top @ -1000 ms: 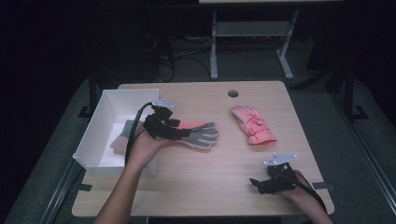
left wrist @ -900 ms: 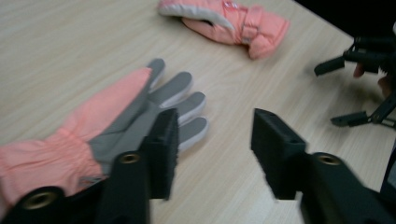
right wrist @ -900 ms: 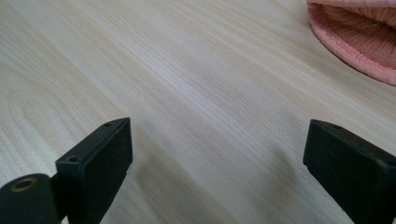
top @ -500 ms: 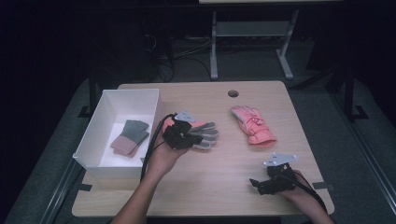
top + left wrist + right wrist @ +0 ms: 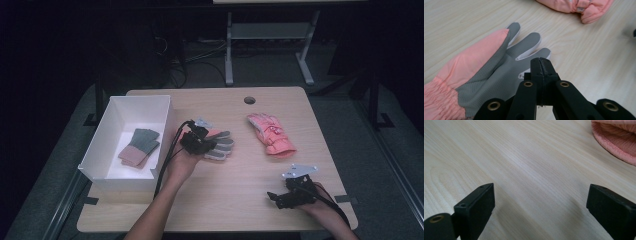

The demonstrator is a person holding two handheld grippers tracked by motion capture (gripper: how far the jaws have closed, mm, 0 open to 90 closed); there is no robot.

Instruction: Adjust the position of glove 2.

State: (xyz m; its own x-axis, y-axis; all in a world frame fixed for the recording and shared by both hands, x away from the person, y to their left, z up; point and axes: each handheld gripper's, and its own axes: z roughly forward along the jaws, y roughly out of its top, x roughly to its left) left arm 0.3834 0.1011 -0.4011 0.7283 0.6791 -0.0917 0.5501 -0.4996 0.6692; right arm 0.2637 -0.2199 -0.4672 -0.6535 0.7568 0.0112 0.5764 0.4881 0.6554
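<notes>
A glove with a grey palm and pink back (image 5: 223, 145) (image 5: 486, 67) lies flat on the table's middle. My left gripper (image 5: 206, 146) (image 5: 540, 61) hovers over its palm near the little finger, jaws shut together with no fabric visible between them. A puffy pink glove (image 5: 272, 135) (image 5: 574, 6) rests to the right of it. At the front right, my right gripper (image 5: 274, 198) (image 5: 540, 195) stands open over bare wood, and the pink glove's cuff (image 5: 616, 142) shows at the top right of its view.
A white box (image 5: 95, 146) stands at the table's left edge and holds a folded green and pink glove (image 5: 139, 148). A cable hole (image 5: 249, 100) sits near the far edge. Dark floor and a metal stand lie beyond the table.
My left hand has moved right from beside the box to the grey-palmed glove, uncovering the green and pink glove in the box. The right gripper has stayed put.
</notes>
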